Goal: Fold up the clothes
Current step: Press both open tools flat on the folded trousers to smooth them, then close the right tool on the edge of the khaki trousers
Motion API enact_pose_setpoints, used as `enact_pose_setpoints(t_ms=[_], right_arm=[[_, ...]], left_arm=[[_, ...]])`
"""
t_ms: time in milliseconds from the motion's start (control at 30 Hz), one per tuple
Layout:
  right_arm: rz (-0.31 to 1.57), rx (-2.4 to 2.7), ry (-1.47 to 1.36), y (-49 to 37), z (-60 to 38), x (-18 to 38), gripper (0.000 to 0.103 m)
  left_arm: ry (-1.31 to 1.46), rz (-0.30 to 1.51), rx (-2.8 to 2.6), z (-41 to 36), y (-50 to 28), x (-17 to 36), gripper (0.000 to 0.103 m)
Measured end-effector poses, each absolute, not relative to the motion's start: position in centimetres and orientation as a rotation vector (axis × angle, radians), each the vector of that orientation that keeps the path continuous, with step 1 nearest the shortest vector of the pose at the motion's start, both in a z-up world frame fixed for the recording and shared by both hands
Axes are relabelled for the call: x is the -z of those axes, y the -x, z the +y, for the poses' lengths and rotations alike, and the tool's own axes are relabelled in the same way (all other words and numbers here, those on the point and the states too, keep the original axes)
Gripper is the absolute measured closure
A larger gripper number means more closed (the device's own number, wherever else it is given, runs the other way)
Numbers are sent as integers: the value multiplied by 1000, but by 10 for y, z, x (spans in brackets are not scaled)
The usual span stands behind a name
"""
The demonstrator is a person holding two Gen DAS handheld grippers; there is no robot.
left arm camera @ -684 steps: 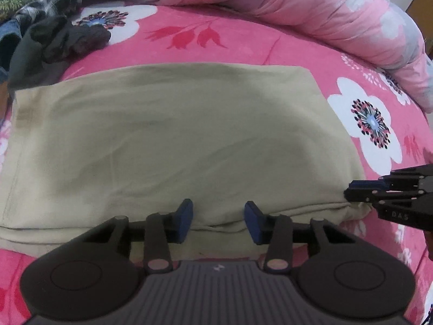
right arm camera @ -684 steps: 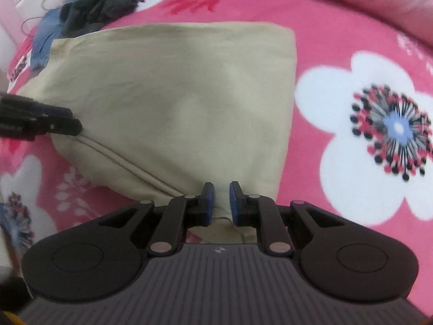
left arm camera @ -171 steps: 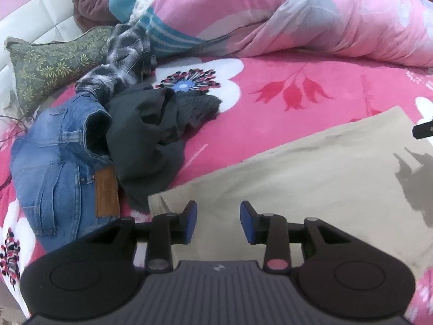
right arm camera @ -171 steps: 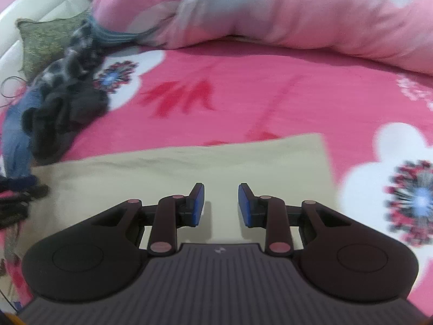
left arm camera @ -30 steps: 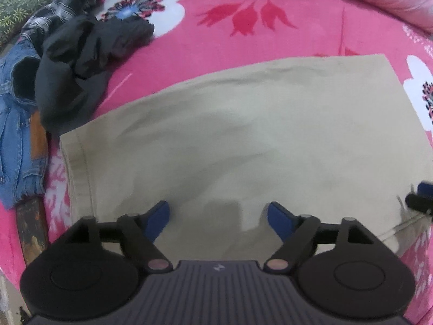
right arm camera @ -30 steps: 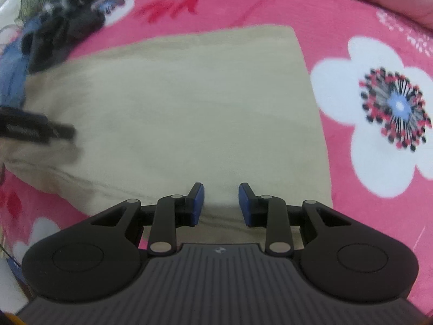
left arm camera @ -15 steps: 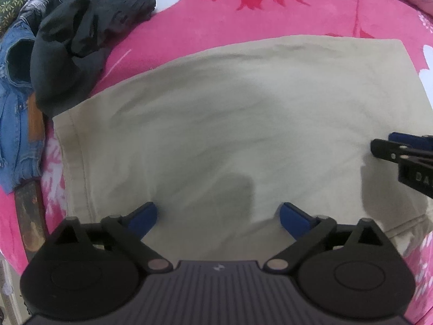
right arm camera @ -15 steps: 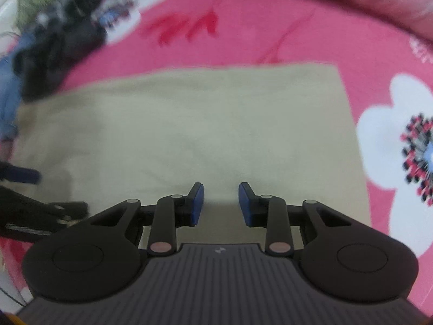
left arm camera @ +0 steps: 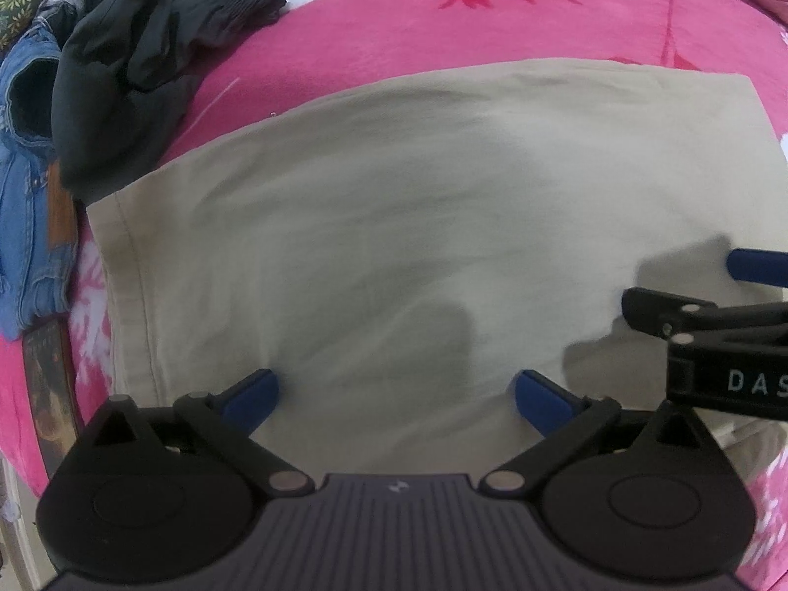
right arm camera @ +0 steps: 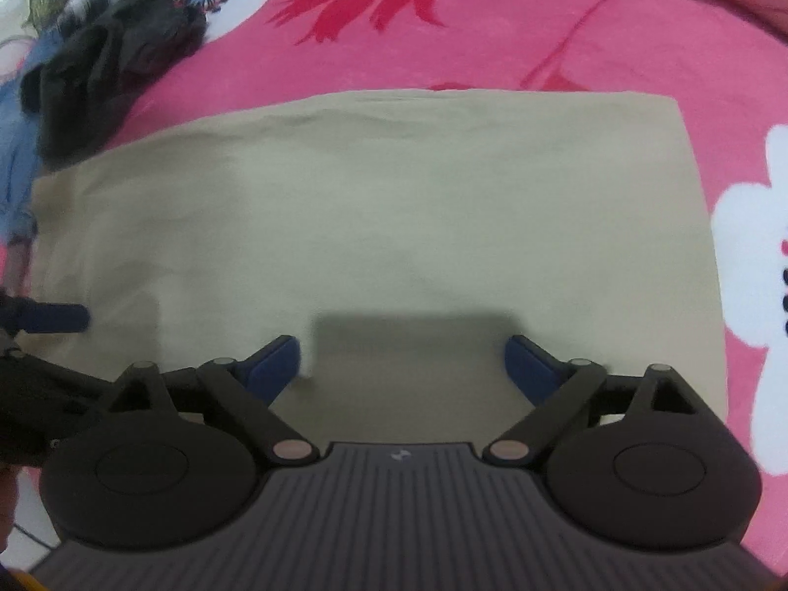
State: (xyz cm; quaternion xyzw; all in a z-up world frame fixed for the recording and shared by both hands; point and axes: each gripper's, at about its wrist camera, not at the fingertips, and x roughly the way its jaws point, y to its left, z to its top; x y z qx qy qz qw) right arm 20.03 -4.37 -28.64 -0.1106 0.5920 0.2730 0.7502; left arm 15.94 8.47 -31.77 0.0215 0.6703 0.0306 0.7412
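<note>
Both grippers now spread wider than a second ago: left gripper (left arm camera: 396, 394) and right gripper (right arm camera: 401, 362) hover wide open, holding nothing, over the near edge of the folded beige garment (left arm camera: 418, 207) lying flat on the pink bed (left arm camera: 394, 24).

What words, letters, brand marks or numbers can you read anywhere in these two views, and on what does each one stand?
"DAS": white letters on the side of the right gripper, cut off by the picture's right edge in the left wrist view.
A small pale emblem on the left gripper body: too small to read.
The brown patch on the jeans: nothing can be read on it.
</note>
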Motion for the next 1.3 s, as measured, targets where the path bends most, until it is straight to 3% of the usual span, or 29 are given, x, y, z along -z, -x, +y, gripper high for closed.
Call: enact_pose_setpoints(t_ms=[367,533,767,1067,1300], right_arm=[[1122,-481,11,-228,-152,256,14],[1124,-528,-4,-282,-175,282,34],[1205,-659,-142,-311,-191,306,34],[1365,-788,-312,-253,-255,317,52],[1377,-827,-442,-271,-256,327,66]], left_arm=[[-38,1413,-71,87,-146,316,0],[-42,1387,-70,88,-140,314,0],[-43,1351,-71,81,-138,312,0],[-43,1293,-87,76,-131,312,0],[-51,1229,-94,74,-122,313,0]])
